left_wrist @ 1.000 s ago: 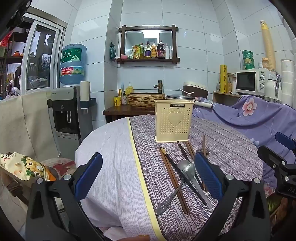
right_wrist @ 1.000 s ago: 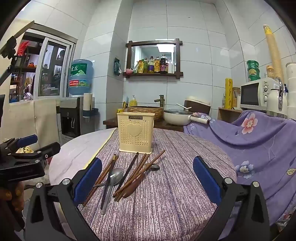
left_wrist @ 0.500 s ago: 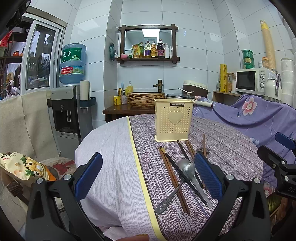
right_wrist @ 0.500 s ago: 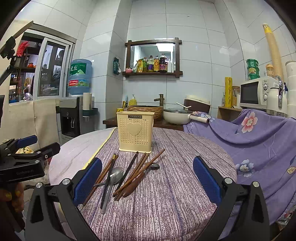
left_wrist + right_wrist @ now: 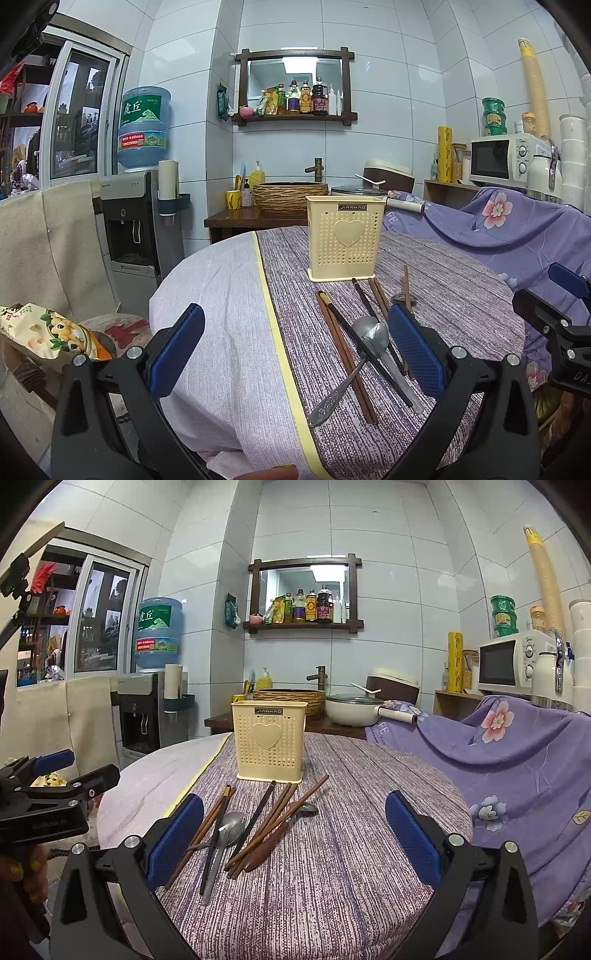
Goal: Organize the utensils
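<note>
A cream perforated utensil holder stands upright on the round table. In front of it lie brown chopsticks, black chopsticks, a metal spoon and a wooden-handled spoon, mixed in a loose pile. My left gripper is open and empty, near the table's left front, with its right finger over the pile. My right gripper is open and empty, hovering over the pile.
The table carries a purple striped cloth and a white cloth on its left. A purple floral cover lies to the right. A water dispenser stands at left. A sink counter stands behind.
</note>
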